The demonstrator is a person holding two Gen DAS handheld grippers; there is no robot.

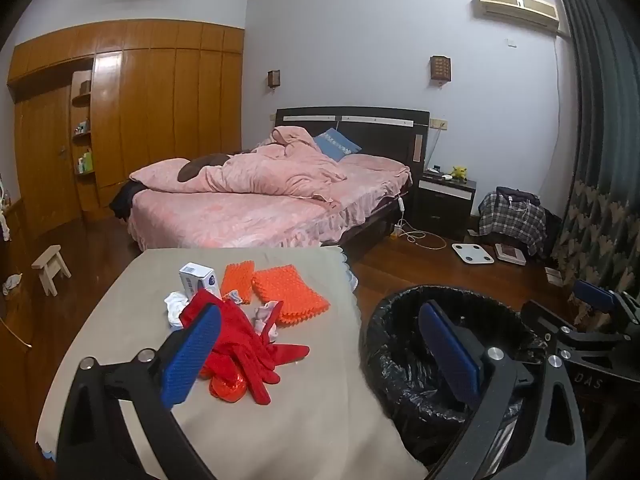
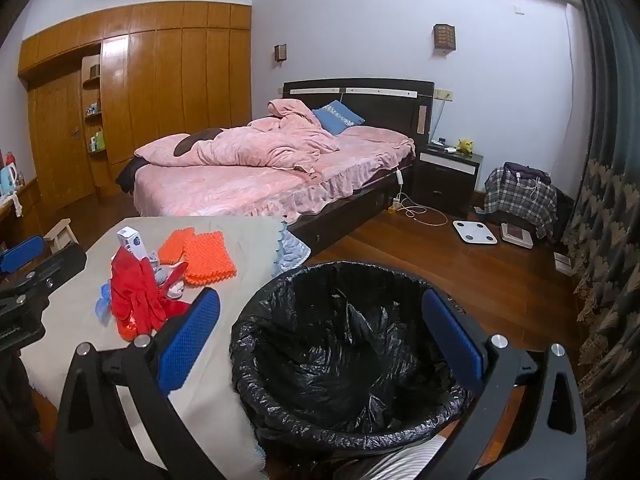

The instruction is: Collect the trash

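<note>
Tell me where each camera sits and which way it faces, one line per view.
Left wrist: on the left gripper, angled down over the table at the red glove; the right gripper shows at the right edge.
Right wrist: on the right gripper, looking down into the trash bin; the left gripper shows at the left edge.
Shared: table, glove, orange mats, bin, bed. Both grippers open.

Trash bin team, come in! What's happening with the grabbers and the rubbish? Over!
Left gripper open, empty. Right gripper open, empty, above bin. Trash pile waiting on table. Nothing blocking.
</note>
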